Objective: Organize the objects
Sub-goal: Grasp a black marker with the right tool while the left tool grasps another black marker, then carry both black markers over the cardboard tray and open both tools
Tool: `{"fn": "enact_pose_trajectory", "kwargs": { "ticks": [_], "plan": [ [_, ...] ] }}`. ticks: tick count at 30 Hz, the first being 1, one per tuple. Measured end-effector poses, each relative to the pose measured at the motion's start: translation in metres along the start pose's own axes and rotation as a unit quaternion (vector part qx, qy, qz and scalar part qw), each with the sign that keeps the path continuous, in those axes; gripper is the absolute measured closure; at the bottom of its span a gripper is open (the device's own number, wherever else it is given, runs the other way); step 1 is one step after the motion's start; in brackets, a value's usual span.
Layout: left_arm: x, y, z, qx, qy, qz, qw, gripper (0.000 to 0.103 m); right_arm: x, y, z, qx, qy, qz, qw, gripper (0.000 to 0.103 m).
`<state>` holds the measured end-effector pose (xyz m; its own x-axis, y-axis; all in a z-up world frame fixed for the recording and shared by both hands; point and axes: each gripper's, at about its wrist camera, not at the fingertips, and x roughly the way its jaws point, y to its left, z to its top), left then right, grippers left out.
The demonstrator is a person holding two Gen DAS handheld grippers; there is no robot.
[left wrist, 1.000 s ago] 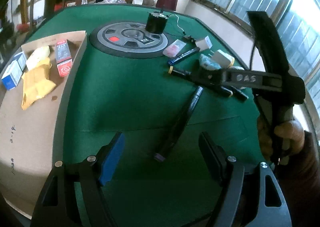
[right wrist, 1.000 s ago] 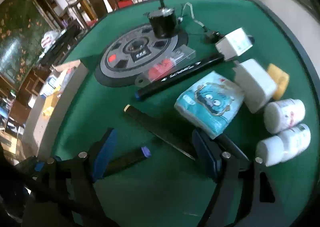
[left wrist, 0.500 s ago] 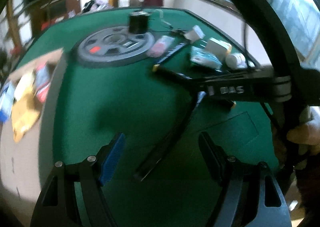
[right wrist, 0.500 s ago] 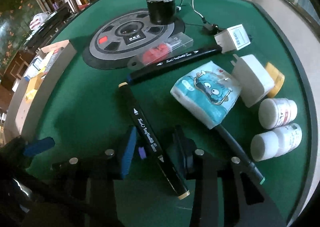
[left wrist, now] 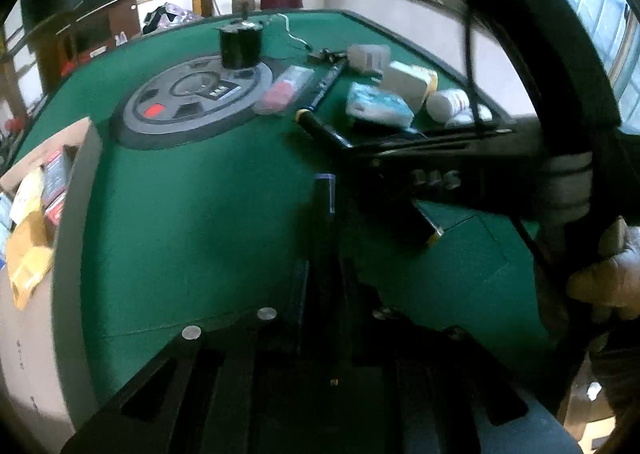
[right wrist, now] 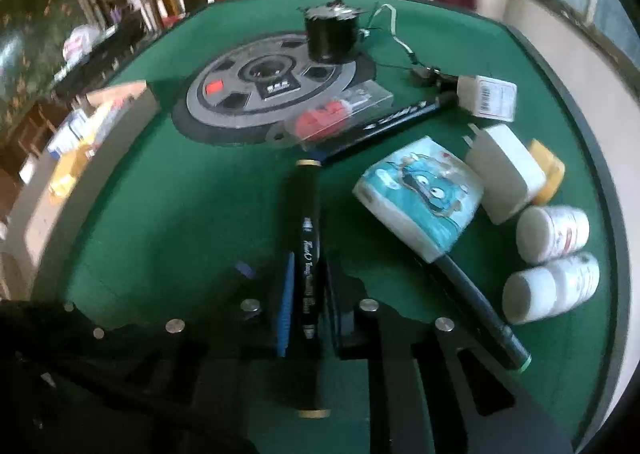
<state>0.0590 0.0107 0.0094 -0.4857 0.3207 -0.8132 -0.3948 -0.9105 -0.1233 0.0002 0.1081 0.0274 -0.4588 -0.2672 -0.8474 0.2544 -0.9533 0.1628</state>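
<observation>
Down low, the left gripper (left wrist: 326, 282) is dark and blurry, fingers squeezing a purple-tipped marker (left wrist: 324, 206). Only the right view shows the right gripper (right wrist: 306, 294) fingers clamping a yellow-tipped marker (right wrist: 306, 226).

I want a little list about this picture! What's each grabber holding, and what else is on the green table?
left gripper: shut on a black marker with a purple tip
right gripper: shut on a black marker with yellow ends
table: green felt
tissue pack: blue cartoon face, lying right of the yellow-ended marker
white bottles: two, on their sides, at the right edge
white charger: beside the tissue pack
grey disc: far side, a black motor standing on it
cardboard box: at the left, small packets inside
</observation>
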Motion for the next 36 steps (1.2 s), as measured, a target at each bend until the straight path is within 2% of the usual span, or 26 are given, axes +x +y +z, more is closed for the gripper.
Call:
{"fn": "enact_pose_trajectory", "kwargs": {
  "ticks": [5, 8, 11, 13, 14, 16, 19, 20, 21, 25, 30, 36],
  "plan": [
    [-0.025, 0.013, -0.008, -0.025, -0.027, -0.018, 0.9992, 0.091, -0.017, -0.017, -0.005, 0.054, -0.020, 0.047, 0.997, 0.093],
    [-0.039, 0.022, -0.013, -0.038, -0.039, -0.020, 0.9983, 0.091, -0.026, -0.016, -0.007, 0.060, -0.029, 0.057, 0.996, 0.093],
    [-0.046, 0.032, -0.017, -0.055, -0.048, -0.019, 0.9972, 0.091, -0.021, -0.009, -0.008, 0.045, -0.023, 0.013, 0.999, 0.092],
    [-0.049, 0.036, -0.020, -0.063, -0.051, -0.018, 0.9965, 0.091, -0.010, -0.008, -0.007, 0.042, -0.008, 0.007, 0.999, 0.087],
    [-0.050, 0.038, -0.021, -0.069, -0.052, -0.021, 0.9960, 0.091, -0.004, -0.008, -0.007, 0.045, -0.002, 0.006, 0.999, 0.081],
    [-0.052, 0.042, -0.024, -0.077, -0.053, -0.027, 0.9952, 0.091, 0.005, -0.005, -0.005, 0.045, -0.006, -0.003, 0.999, 0.078],
    [-0.055, 0.047, -0.028, -0.084, -0.058, -0.026, 0.9944, 0.091, 0.011, 0.007, -0.003, 0.019, -0.022, -0.042, 0.999, 0.078],
    [-0.058, 0.050, -0.029, -0.088, -0.061, -0.027, 0.9939, 0.091, 0.012, 0.010, -0.004, 0.013, -0.025, -0.056, 0.998, 0.082],
    [-0.059, 0.052, -0.030, -0.091, -0.064, -0.028, 0.9934, 0.091, 0.012, 0.014, -0.004, 0.006, -0.025, -0.061, 0.998, 0.091],
    [-0.076, 0.068, -0.035, -0.112, -0.083, -0.028, 0.9898, 0.091, 0.003, 0.011, -0.011, 0.024, -0.041, -0.033, 0.998, 0.091],
    [-0.097, 0.094, -0.043, -0.138, -0.105, -0.017, 0.9847, 0.091, -0.024, 0.010, -0.014, 0.060, -0.075, 0.042, 0.994, 0.091],
    [-0.124, 0.143, -0.052, -0.179, -0.128, 0.022, 0.9751, 0.091, -0.048, 0.035, -0.004, 0.067, -0.094, 0.122, 0.986, 0.091]
  ]
}}
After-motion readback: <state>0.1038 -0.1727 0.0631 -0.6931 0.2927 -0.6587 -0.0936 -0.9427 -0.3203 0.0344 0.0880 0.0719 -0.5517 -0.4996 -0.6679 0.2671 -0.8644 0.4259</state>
